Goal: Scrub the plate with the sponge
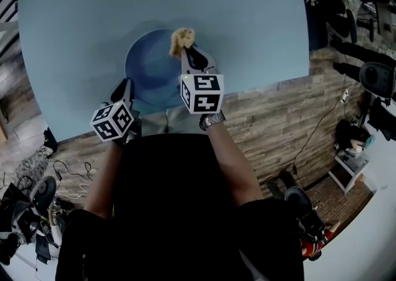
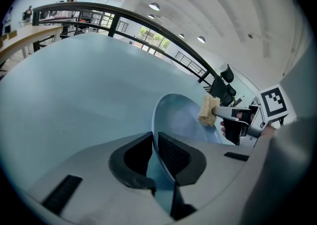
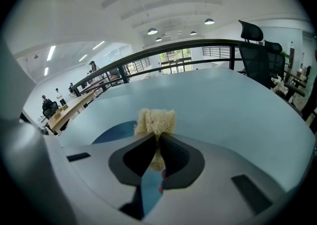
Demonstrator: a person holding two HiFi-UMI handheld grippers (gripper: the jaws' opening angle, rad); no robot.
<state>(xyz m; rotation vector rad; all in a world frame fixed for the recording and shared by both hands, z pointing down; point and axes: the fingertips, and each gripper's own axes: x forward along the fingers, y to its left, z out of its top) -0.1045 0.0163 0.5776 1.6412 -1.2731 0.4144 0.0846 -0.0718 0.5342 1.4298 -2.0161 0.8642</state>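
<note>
Your left claw [image 2: 154, 137] pinches the near rim of the plate [image 2: 179, 116] on the surface [image 1: 247, 13]. Your right claw [image 3: 157, 142] pinches the sponge [image 3: 156, 120] at the far rim. The scrubbing looks barely begun.

Head view: the near rim of the plate [image 1: 148, 66] is hidden where the left gripper [image 1: 125, 88] clamps it, and again behind the marker cube [image 1: 202, 93] of the right gripper [image 1: 187, 54]. The table [image 1: 74, 38] is cut by the top edge, and its near edge is covered by the person's torso [image 1: 173, 199]. The clutter [image 1: 31, 205] on the floor at lower left is too dark to identify.

Right gripper view: the plate shows only as a blue sliver, with the rest behind the gripper body. The sponge [image 3: 156, 120] has its lower part buried between the jaws. The distant people [image 3: 48, 104] are too small to make out.

Left gripper view: the plate's rim drops between the jaws and is lost below.
</note>
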